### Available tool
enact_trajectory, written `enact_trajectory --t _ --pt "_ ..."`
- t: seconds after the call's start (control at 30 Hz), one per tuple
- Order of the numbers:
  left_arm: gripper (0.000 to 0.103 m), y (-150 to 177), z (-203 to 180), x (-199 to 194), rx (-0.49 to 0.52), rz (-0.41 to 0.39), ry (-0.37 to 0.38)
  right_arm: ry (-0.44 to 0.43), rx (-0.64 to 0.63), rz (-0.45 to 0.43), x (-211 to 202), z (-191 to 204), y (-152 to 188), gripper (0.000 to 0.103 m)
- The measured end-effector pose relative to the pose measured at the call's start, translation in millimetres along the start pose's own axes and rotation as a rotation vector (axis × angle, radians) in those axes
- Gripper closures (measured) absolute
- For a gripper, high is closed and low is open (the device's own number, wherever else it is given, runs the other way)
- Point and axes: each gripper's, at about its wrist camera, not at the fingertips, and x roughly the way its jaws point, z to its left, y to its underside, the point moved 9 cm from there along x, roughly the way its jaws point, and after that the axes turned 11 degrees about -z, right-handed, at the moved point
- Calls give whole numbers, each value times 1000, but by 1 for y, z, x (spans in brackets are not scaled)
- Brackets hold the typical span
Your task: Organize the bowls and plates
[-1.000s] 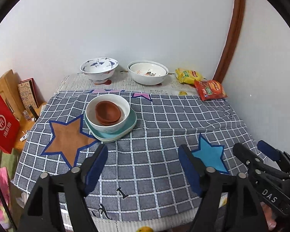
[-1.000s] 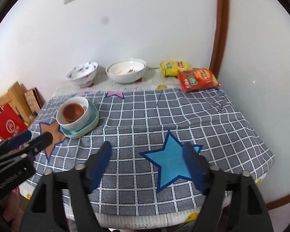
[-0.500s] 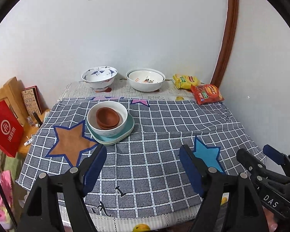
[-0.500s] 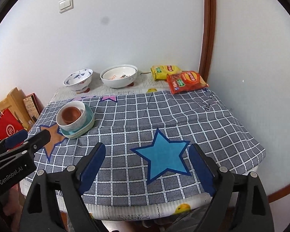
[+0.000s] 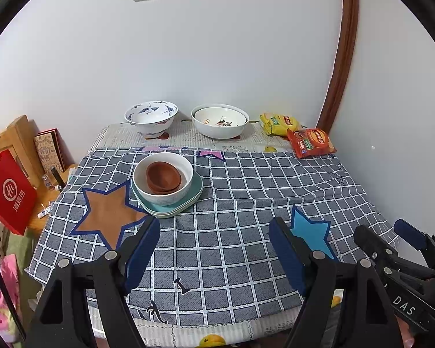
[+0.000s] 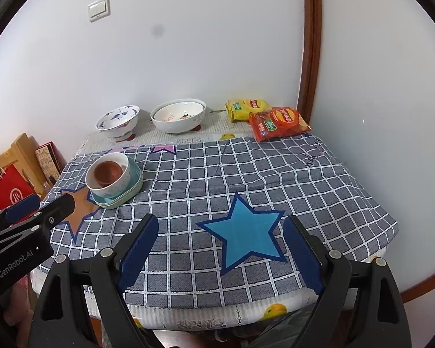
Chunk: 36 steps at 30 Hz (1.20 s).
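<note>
On the left of the grey checked cloth point(image 5: 232, 203) stands a stack: teal plates point(image 5: 195, 192), a white bowl point(image 5: 186, 171) on them, and brown saucer-like bowls point(image 5: 163, 177) nested inside. The same stack point(image 6: 124, 174) shows in the right wrist view. Against the wall sit a blue-patterned bowl point(image 5: 150, 117) and a wide white bowl point(image 5: 220, 123), side by side. My left gripper point(image 5: 214, 232) hovers open and empty over the near cloth, short of the stack. My right gripper point(image 6: 220, 226) hangs open and empty above the blue star point(image 6: 243, 232).
A yellow snack packet point(image 5: 278, 120) and a red one point(image 5: 311, 142) lie at the back right corner beside a brown door frame point(image 5: 342, 58). Left of the table stand a red paper bag point(image 5: 10, 191) and a wooden rack point(image 5: 17, 136). The table's front edge is right below both grippers.
Both grippers have drawn back from the table, so the stack and back bowls look smaller and farther. The right jaws stand slightly wider. Nothing on the table moved.
</note>
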Motion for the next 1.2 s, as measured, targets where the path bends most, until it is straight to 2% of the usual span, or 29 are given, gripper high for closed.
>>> enact_trajectory --t 1.2 --pt "27 0 -2 -3 2 0 3 -6 11 -15 -7 5 -1 16"
